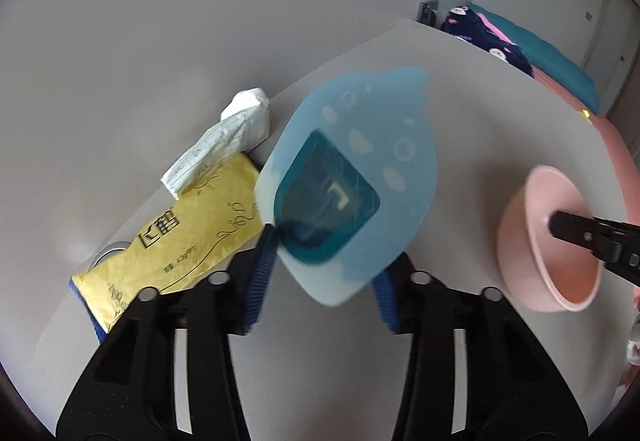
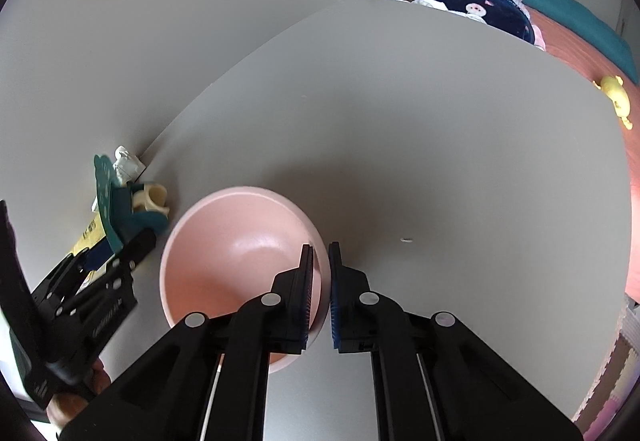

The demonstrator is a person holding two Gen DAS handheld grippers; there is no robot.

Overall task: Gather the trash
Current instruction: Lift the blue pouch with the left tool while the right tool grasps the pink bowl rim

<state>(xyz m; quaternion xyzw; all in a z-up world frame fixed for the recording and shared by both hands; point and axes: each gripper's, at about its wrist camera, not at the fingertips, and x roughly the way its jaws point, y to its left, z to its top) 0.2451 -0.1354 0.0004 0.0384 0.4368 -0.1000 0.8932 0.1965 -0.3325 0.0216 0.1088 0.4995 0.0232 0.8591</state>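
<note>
My left gripper (image 1: 320, 265) is shut on a light blue blister package (image 1: 352, 177) with a dark teal window, holding it tilted above the grey table (image 1: 460, 113). It also shows in the right wrist view (image 2: 112, 217) at the far left. My right gripper (image 2: 320, 277) is shut on the rim of a pink bowl (image 2: 236, 261), one finger inside and one outside. The bowl also shows in the left wrist view (image 1: 552, 237) at the right. A yellow packet (image 1: 176, 233) and crumpled lined paper (image 1: 216, 153) lie on the table by the wall.
The table meets a grey wall (image 1: 140, 41) on the left. A bed with a dark patterned blanket (image 2: 472, 1) and a teal pillow (image 2: 560, 9) lies beyond the table's far edge. A yellow toy (image 2: 616, 97) is on the bed.
</note>
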